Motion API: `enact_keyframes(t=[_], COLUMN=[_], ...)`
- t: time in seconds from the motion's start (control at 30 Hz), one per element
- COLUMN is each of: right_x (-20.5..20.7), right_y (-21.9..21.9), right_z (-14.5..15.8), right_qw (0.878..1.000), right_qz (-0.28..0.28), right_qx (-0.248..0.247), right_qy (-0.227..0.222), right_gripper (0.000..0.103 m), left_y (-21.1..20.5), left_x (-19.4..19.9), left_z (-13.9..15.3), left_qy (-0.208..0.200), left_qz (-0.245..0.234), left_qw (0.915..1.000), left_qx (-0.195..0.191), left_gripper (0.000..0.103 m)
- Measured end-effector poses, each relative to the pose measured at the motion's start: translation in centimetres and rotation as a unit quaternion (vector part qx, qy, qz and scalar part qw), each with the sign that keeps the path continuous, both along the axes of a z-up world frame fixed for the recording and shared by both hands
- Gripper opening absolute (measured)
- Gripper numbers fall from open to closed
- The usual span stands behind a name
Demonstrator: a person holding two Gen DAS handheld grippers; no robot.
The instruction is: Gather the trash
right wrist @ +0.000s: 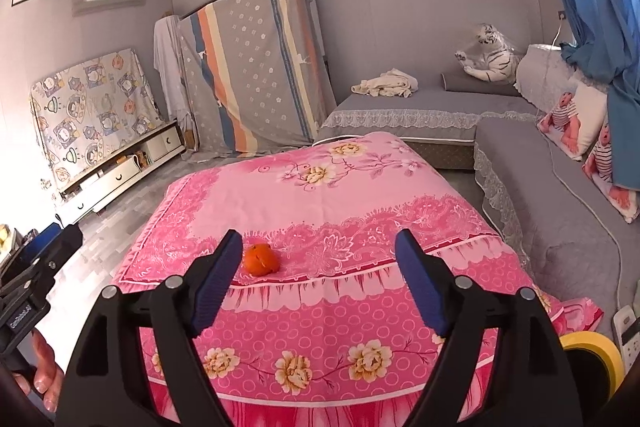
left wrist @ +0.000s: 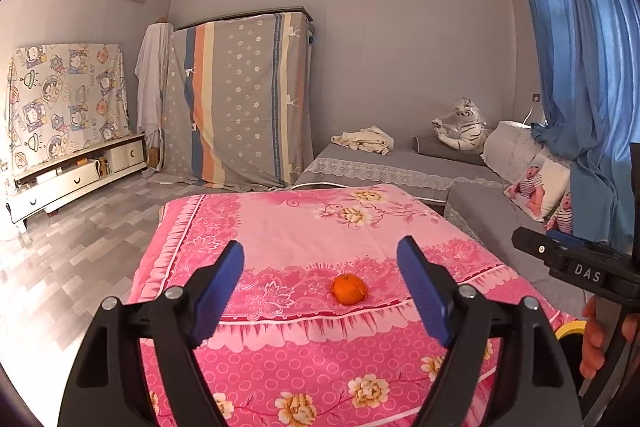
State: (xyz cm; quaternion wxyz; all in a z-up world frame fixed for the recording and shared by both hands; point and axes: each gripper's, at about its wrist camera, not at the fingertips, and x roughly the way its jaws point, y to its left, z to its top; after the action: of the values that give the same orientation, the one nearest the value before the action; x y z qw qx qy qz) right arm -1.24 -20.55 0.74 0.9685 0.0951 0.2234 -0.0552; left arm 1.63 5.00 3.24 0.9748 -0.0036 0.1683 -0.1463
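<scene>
An orange peel shaped like a small orange point(left wrist: 349, 289) lies on the pink floral cloth point(left wrist: 296, 223) that covers the table, near its front edge. My left gripper point(left wrist: 322, 275) is open and empty, above the front edge, with the peel between and beyond its fingers. In the right wrist view the peel point(right wrist: 261, 259) sits just past the left fingertip point(right wrist: 224, 267). My right gripper point(right wrist: 320, 267) is open and empty. The right gripper's body point(left wrist: 576, 267) shows at the right of the left wrist view.
A yellow-rimmed bin point(right wrist: 592, 351) stands at the lower right beside the table. A grey sofa point(right wrist: 540, 183) with cushions runs along the right. A white remote point(right wrist: 628, 331) lies by it. A low white cabinet point(left wrist: 76, 183) is at the left.
</scene>
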Motion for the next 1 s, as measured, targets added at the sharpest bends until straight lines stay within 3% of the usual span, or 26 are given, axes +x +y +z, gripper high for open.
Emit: enact_keyframes(t=[0.03,0.27,0.5,1.0], right_x=[0.0,-0.4,-1.1,-0.9], right_y=[0.1,0.1,-0.2,-0.6], right_z=[-0.2,-1.6,-2.4,-2.9], right_qw=[1.0,1.0,0.999,0.999], right_qz=[-0.002,-0.018,-0.043,-0.047], right_qx=[-0.003,-0.006,-0.015,-0.015], right_qy=[0.0,0.005,-0.001,0.005], right_gripper=[0.078,0.086,0.094,0.094], left_y=[0.0,0.4,0.5,0.8], left_x=[-0.2,-0.9,-1.2,-0.5], left_z=[-0.1,-0.8,-1.1,-1.6], left_qy=[-0.002,-0.009,-0.012,0.0], left_qz=[0.004,0.019,0.019,0.012], left_qw=[1.0,0.9997,0.9996,0.9991], left_qx=[0.0,-0.008,-0.018,-0.04], left_gripper=[0.086,0.095,0.095,0.095])
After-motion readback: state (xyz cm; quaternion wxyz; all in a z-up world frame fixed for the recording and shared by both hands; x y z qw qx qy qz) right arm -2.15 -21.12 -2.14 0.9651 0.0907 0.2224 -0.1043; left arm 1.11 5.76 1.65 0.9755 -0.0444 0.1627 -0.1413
